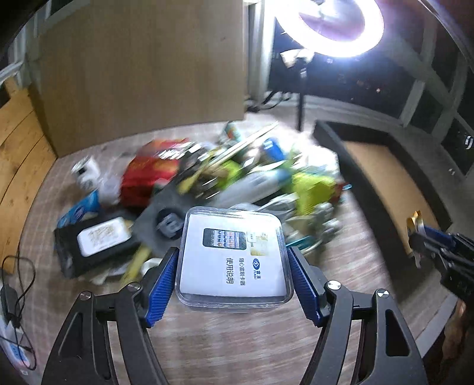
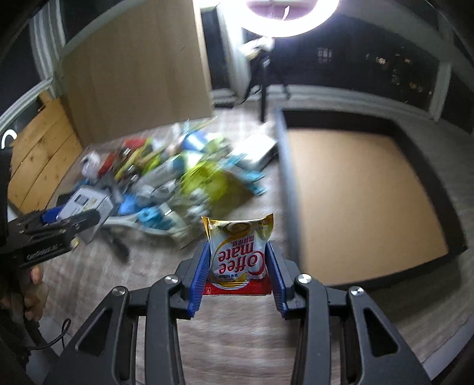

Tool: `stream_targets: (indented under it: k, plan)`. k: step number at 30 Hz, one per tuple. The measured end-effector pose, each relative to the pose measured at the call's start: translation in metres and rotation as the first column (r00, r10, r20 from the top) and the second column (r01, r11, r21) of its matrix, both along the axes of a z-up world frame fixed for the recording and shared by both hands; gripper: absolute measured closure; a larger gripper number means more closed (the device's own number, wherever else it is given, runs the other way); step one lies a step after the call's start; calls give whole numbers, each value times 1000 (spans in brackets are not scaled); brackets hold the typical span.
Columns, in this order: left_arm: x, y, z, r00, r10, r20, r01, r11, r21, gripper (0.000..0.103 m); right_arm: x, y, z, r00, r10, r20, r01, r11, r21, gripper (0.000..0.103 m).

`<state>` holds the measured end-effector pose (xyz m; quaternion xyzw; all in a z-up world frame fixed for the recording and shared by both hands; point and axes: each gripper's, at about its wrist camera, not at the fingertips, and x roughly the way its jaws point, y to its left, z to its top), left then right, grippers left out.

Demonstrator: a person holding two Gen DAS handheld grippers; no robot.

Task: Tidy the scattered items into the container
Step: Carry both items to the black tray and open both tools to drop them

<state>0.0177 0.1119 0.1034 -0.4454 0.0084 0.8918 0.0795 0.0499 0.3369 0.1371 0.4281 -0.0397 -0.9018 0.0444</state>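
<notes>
The container (image 2: 367, 207), a wide black-rimmed tray with a bare brown floor, lies at my 2 o'clock in the right wrist view, its long side running away from me toward the ring lamp (image 2: 284, 17). The blurred heap of scattered items (image 1: 225, 177) sprawls across the table (image 1: 251, 349) from 10 to 1 o'clock ahead of my left fingers, just beside the tray's near wall. My left gripper (image 1: 234, 263) tips steeply down and stands wide, its 2 blue pads pressed on the side walls of a clear plastic box (image 1: 234, 254); the box lies flat between them, its printed leaflet reading sideways, its longer edge pointing away toward 12. My right gripper (image 2: 238, 263) also slopes down, about half spread, pads pinching a Coffee mate sachet (image 2: 237, 251) by its 2 edges; the sachet stands upright along my fingers, lettering upside down, red seam nearest me, top at 12. My hand (image 2: 32, 284) grips the left tool at 9 o'clock.
</notes>
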Motion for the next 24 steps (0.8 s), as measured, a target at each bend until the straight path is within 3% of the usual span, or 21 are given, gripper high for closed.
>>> stream_targets:
  k: [5,13,22,24]
  plan:
    - [-15,65,13,997,-74,-28,75,996,46,33,-8,65,11,995,-93,-28,94,995,21,66]
    - [-38,191,15,983,-177,-45,180,980,84,33,-32,170,4,982,-186,-27,187,979,84,66]
    - [-52,296,2,965,-259,-30,260,963,65,33,-54,234,-3,976,-219,-20,220,970,104,65]
    - [-54,309,-1,959,-285,-10,285,956,75,33,-59,240,-6,979,-205,-8,204,974,93,60]
